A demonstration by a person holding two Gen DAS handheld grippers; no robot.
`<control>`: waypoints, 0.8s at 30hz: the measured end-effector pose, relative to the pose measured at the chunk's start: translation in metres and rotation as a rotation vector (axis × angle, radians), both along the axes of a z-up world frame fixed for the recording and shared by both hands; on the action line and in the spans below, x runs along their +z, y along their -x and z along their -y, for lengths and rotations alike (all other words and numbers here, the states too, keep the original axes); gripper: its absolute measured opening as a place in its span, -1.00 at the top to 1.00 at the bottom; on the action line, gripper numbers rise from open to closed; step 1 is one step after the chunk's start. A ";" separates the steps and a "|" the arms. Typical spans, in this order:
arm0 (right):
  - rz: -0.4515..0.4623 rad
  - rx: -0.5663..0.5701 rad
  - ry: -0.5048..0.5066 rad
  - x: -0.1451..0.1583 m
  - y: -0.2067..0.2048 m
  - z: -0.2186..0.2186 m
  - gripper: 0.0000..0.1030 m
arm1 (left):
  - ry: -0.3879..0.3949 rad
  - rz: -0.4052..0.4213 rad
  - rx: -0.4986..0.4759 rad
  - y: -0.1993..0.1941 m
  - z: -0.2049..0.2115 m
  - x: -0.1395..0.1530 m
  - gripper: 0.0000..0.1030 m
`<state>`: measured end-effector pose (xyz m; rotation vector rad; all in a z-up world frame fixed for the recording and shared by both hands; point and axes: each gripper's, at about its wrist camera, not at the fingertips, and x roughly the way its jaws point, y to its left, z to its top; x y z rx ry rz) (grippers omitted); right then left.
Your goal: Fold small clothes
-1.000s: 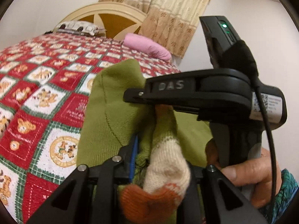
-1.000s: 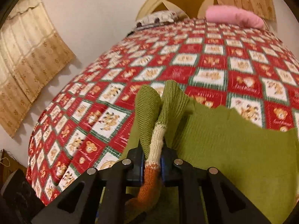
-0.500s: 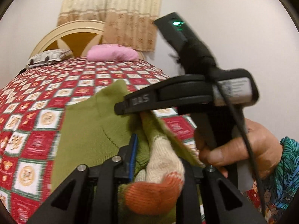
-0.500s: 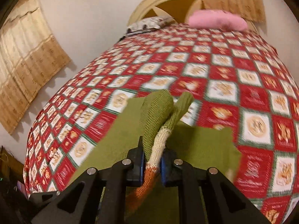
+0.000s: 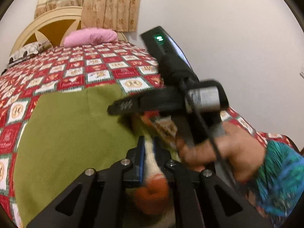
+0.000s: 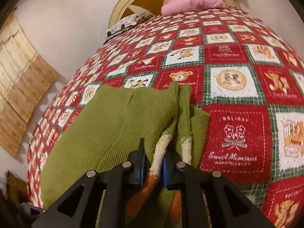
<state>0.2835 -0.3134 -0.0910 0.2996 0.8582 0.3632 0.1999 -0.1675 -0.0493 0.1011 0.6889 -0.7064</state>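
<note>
only the left wrist view shows the right gripper (image 5: 123,107) in a hand (image 5: 224,148); both it and the left gripper (image 5: 149,152) clamp the green sweater's (image 6: 114,125) cream-and-orange cuffs over the teddy-bear bedspread (image 6: 237,133).

Right gripper (image 5: 121,107) blurred — fingertips perhaps hidden.

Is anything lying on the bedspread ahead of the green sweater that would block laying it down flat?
Nothing visible does. Both grippers, left and right, are shut on the green sweater, and the bedspread beyond it looks bare up to the pink pillow.
</note>
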 end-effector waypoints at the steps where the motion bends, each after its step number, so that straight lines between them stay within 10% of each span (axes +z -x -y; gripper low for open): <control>1: 0.004 -0.021 0.009 0.003 0.004 0.002 0.75 | 0.009 -0.013 -0.021 0.007 -0.008 0.000 0.67; 5: 0.051 -0.156 0.023 0.024 0.033 0.019 0.71 | 0.058 -0.013 -0.055 0.047 -0.052 0.008 -0.33; 7: 0.090 -0.233 0.054 0.038 0.059 0.028 0.64 | 0.075 0.017 -0.046 0.065 -0.076 0.011 -0.46; 15: 0.132 -0.105 -0.022 0.065 0.141 -0.006 0.60 | 0.116 -0.028 0.177 0.046 -0.145 0.008 -0.46; 19: 0.088 -0.062 0.027 0.053 0.140 -0.038 -0.13 | 0.115 -0.048 0.266 0.032 -0.154 0.005 -0.46; 24: -0.014 -0.042 0.009 0.013 0.117 -0.049 -0.13 | 0.084 -0.041 0.305 0.029 -0.162 0.001 -0.46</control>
